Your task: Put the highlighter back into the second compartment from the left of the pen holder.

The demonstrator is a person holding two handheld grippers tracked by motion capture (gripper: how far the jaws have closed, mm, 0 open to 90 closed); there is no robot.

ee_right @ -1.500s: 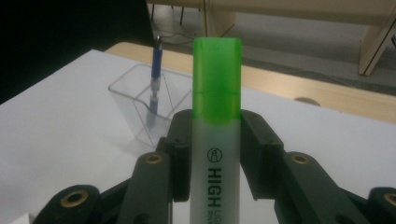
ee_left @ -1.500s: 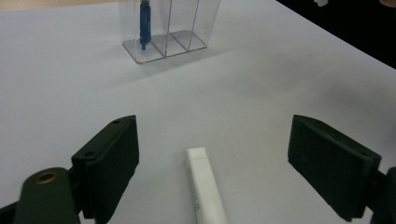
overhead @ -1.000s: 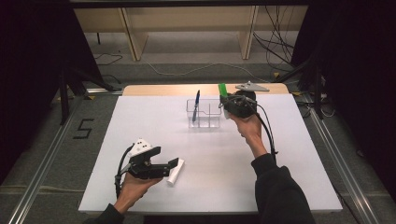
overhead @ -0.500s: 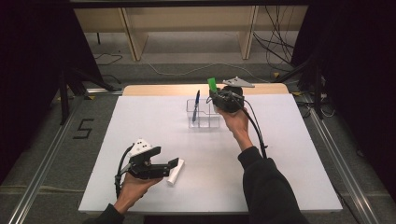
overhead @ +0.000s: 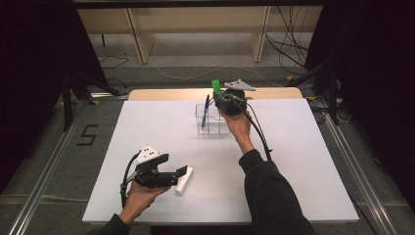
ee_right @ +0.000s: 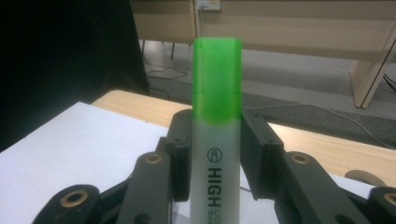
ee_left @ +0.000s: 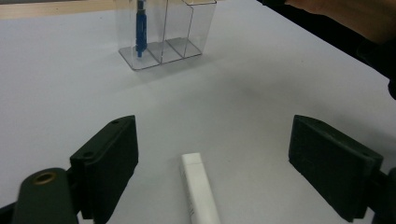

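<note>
Two jobs run: right gripper [overhead: 219,96], upper centre, clamps the green highlighter [ee_right: 217,135] above the clear organizer [overhead: 210,120]. Left gripper [overhead: 182,172] gapes round the white marker [ee_left: 198,189]; next, lower the highlighter into a free compartment

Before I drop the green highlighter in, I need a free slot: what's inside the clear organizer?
The clear organizer holds one blue pen, upright in an end compartment. The other compartments look empty, though their top edges are cropped.

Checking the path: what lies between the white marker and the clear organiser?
Bare white table between white marker and clear organiser, per left gripper view.
</note>
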